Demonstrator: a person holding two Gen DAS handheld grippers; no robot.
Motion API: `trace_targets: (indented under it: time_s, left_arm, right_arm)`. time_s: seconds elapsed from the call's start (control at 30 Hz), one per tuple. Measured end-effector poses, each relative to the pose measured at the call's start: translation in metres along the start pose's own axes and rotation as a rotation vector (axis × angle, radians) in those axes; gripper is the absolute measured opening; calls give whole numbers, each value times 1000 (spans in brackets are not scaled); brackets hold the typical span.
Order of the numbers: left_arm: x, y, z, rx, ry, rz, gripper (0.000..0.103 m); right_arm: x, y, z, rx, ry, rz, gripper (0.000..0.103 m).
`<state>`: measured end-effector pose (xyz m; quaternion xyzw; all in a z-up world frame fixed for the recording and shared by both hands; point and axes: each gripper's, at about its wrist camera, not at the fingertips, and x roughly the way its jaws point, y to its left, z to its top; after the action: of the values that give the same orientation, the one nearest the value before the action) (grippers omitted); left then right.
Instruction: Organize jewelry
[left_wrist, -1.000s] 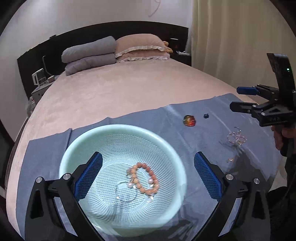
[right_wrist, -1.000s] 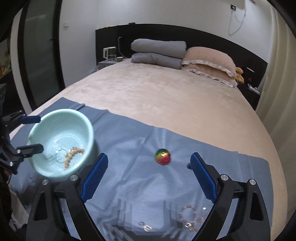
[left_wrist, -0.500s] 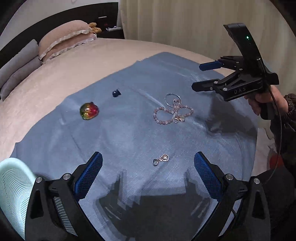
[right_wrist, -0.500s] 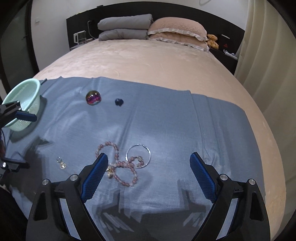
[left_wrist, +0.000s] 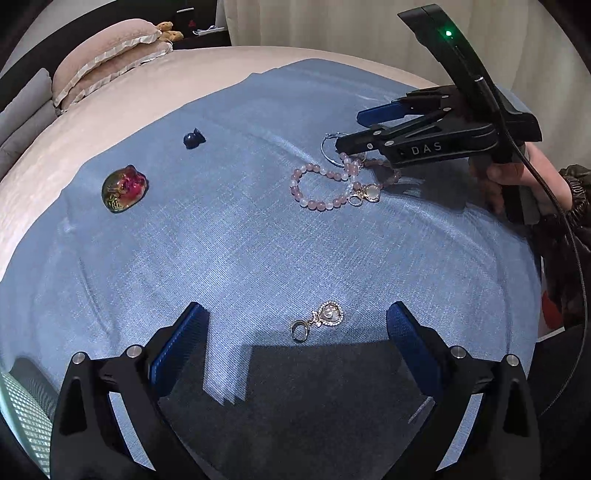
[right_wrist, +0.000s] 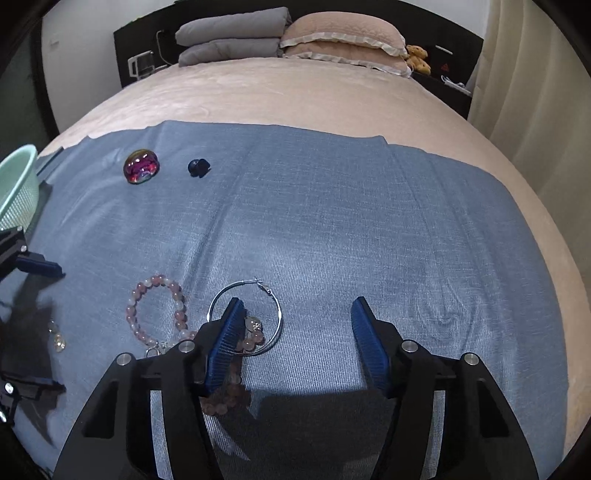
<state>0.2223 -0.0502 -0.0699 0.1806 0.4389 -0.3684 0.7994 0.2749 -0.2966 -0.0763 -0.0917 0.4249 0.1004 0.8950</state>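
- My right gripper (right_wrist: 297, 328) is spread wide, low over the blue-grey cloth (right_wrist: 332, 221); its left finger overlaps the thin silver hoop earring (right_wrist: 245, 317) and the pink beaded bracelet (right_wrist: 157, 314), whose near loop it hides
- My left gripper (left_wrist: 295, 345) gapes too, the small gold heart pendant (left_wrist: 319, 319) lying between its fingers
- The mint mesh basket (right_wrist: 16, 184) is cut off at the cloth's left edge
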Motion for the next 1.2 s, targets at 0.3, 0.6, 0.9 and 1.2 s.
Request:
trace_targets:
  time_s: [0.3,0.6,0.9,1.2]
  left_arm:
    - [-3,-7,3,-26,7,-44,11]
    - [-31,-15,2,-19,-23,-41,10]
    - [-76,-18,12,-13,-108,-31,10]
    - [-99,-9,13,-47,-150,-27,10]
  right_arm:
    - [-16,7,-2,-4,20,99,8]
    - [-85,-23,8,67,-100,75,8]
    - [-140,-23,29,96,-201,173,8]
    - [-145,-22,32,168,-217,339,8]
